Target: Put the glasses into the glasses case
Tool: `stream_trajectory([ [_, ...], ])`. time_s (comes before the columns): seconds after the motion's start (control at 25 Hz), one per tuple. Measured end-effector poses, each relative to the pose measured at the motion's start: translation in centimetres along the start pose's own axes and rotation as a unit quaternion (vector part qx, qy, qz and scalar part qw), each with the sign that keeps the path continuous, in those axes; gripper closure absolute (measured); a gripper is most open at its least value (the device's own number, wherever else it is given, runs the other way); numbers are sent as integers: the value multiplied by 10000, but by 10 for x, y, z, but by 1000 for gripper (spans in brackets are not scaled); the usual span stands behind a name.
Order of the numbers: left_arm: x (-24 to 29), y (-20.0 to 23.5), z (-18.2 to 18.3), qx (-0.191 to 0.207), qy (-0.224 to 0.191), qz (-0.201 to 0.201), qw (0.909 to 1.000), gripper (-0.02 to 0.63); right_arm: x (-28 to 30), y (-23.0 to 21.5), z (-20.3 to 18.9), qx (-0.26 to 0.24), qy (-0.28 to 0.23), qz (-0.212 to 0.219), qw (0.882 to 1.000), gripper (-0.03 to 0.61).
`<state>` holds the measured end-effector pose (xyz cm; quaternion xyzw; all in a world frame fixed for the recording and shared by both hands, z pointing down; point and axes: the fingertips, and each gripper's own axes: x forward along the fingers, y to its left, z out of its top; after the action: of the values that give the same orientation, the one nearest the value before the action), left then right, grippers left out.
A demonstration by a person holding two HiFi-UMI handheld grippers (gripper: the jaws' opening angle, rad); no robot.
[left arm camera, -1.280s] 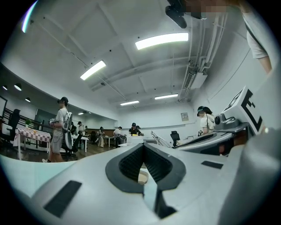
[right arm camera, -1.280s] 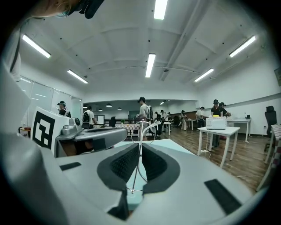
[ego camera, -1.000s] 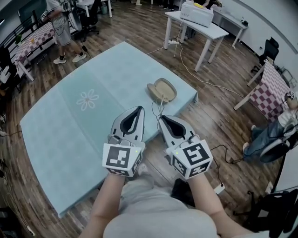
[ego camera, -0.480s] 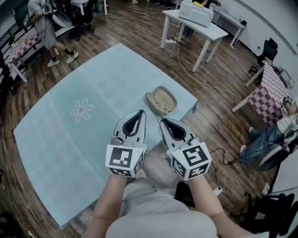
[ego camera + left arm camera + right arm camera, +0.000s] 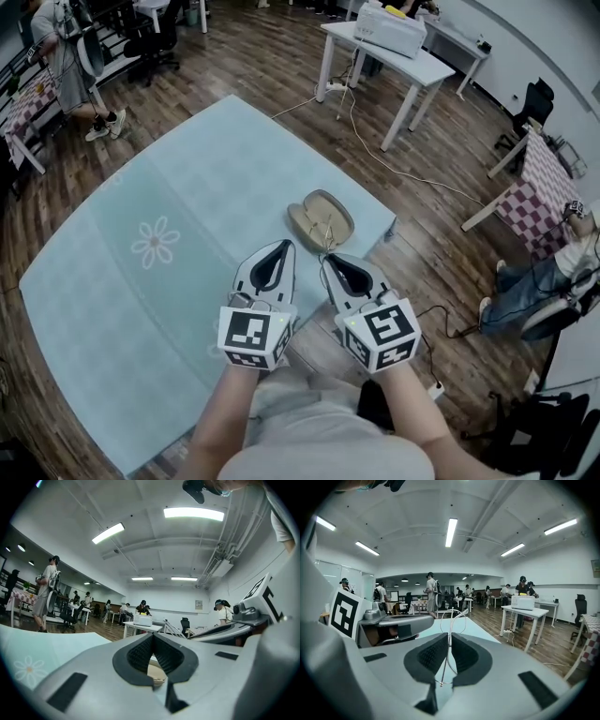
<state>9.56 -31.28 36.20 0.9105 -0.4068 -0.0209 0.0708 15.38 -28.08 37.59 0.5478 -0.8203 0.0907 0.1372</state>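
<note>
An open tan glasses case [image 5: 321, 218] lies near the right edge of the teal-covered table [image 5: 169, 187]. Thin wire-framed glasses [image 5: 452, 615] stick up from my right gripper [image 5: 449, 639], which is shut on them. In the head view the right gripper [image 5: 325, 259] hovers just short of the case, and the glasses [image 5: 324, 240] reach toward it. My left gripper [image 5: 285, 245] is alongside, shut with nothing between its jaws. In the left gripper view the left gripper [image 5: 153, 639] shows the case [image 5: 156, 670] through the gap below its jaws.
A flower print [image 5: 155, 242] marks the cloth at the left. A white desk [image 5: 403, 58] with a printer stands beyond the table, with cables [image 5: 375, 141] on the wood floor. A checkered table [image 5: 544, 187] and a seated person [image 5: 544, 281] are at the right.
Both grippers have drawn a little nearer the open case, still side by side. The right gripper stays shut on the glasses.
</note>
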Motion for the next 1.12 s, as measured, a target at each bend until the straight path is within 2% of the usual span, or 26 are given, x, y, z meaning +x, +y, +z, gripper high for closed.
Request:
stream_trajectory([
  [0.36,18,5,-15,58,186,-155,9997,604,16,-24,-3,-148,162,-199,9996,551],
  [1.12,81,21,-62,-154,760,65,9970,604,84,-87,-48,-185,871,80,9960,551],
])
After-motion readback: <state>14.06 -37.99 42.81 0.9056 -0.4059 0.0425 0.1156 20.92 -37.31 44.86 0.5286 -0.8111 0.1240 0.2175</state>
